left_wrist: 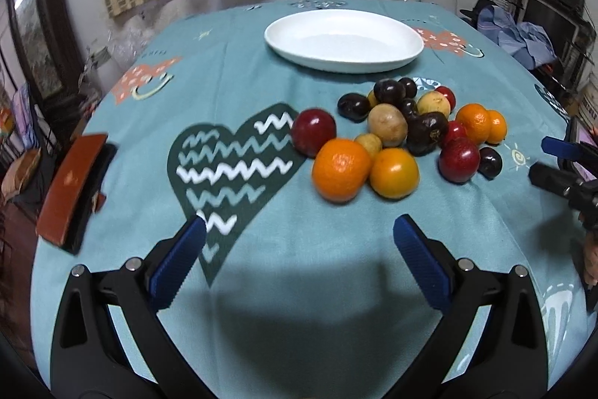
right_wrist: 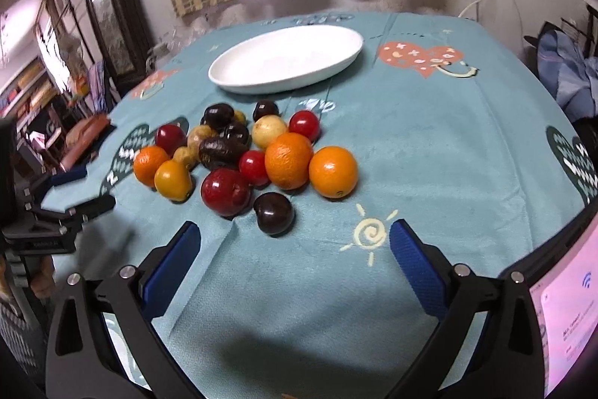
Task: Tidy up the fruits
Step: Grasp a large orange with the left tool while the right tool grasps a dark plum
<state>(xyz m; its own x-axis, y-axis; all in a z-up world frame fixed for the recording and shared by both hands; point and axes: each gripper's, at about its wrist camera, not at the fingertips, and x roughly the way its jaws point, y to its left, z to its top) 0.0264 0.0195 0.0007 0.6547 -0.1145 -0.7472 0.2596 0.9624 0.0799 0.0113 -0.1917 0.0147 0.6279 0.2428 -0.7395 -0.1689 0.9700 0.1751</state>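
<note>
A heap of fruit lies on the teal tablecloth: oranges, red apples, dark plums and yellowish fruits. Behind it stands an empty white oval plate. My left gripper is open, low over the cloth, short of the nearest orange. In the right wrist view the same heap of fruit sits left of centre, with the white plate beyond. My right gripper is open, and a dark plum lies just ahead between its fingertips, untouched.
A brown and black block lies near the table's left edge. A lit phone screen rests at the right edge. The other gripper shows at each view's side: right gripper, left gripper. Furniture and clutter ring the table.
</note>
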